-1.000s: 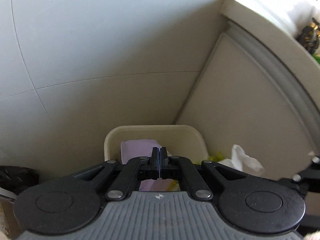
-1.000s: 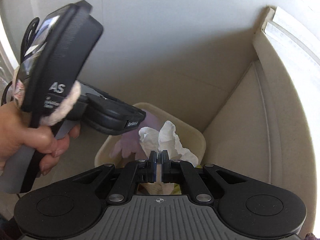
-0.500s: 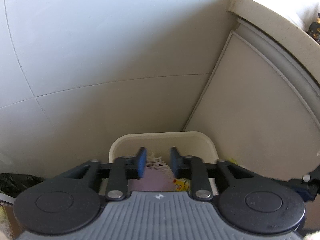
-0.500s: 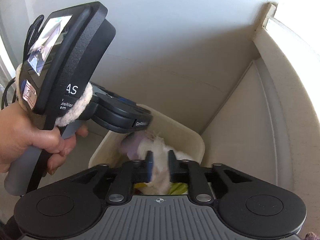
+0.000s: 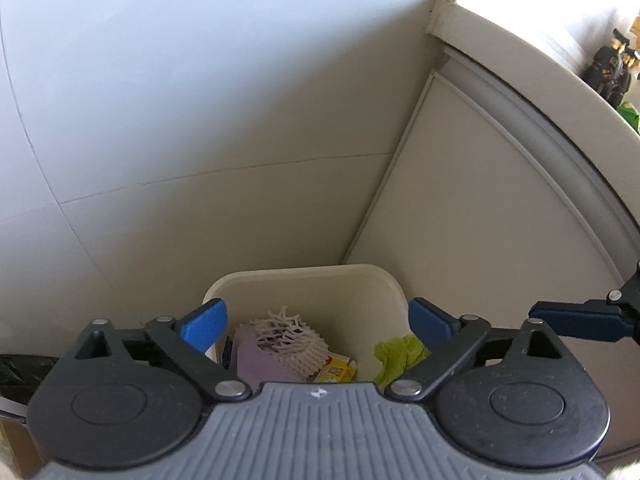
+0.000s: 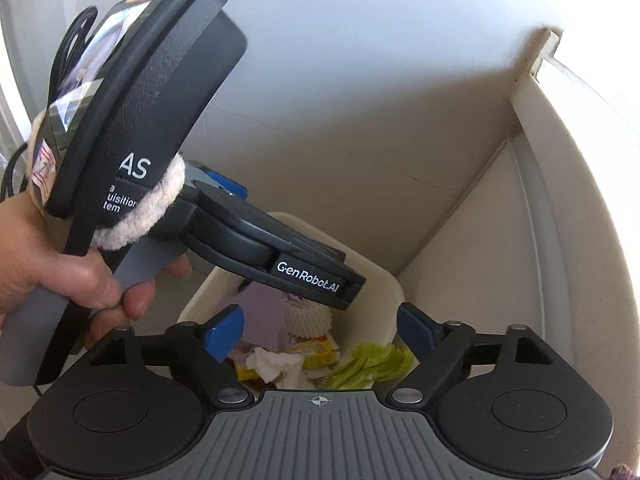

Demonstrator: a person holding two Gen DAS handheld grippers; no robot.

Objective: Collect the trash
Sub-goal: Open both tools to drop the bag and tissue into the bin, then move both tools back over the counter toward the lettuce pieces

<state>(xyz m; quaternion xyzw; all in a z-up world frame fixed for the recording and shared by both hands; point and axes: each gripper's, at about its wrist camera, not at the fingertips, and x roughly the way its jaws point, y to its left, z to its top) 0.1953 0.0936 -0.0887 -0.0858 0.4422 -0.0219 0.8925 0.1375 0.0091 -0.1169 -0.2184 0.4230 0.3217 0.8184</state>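
My left claw (image 5: 316, 326): jaws spreading, already wide, blue pads far apart with nothing pressed between them; it hangs tilted down over the bin.
My right claw (image 6: 318, 328): jaws also spreading, wide, nothing gripped; it points down into the same bin.
Bin (image 5: 304, 278): cream, rounded corners, tucked into the corner where the grey wall (image 5: 200, 80) meets a pale cabinet panel (image 5: 500, 220).
Trash, seen from my left claw: purple paper (image 5: 254, 362) on the left, white foam net (image 5: 286, 340) lying over it, yellow packet (image 5: 334, 368) just beside the net, green scrap (image 5: 394, 358) to the right. All lie inside the bin, below the pads.
Trash, seen from my right claw: a crumpled white tissue (image 6: 274, 364) rests on top of the heap near the front, touching the yellow packet (image 6: 312, 348); green scrap (image 6: 368, 362) to its right; purple paper (image 6: 262, 312) and foam net (image 6: 306, 316) behind.
My left hand (image 6: 68, 272): wrapped round the grey handle of the left claw, which reaches over the bin's rim from the left in my right view.
Windowsill (image 5: 540, 52): upper right, bright, with a dark figurine (image 5: 610, 66) on it.
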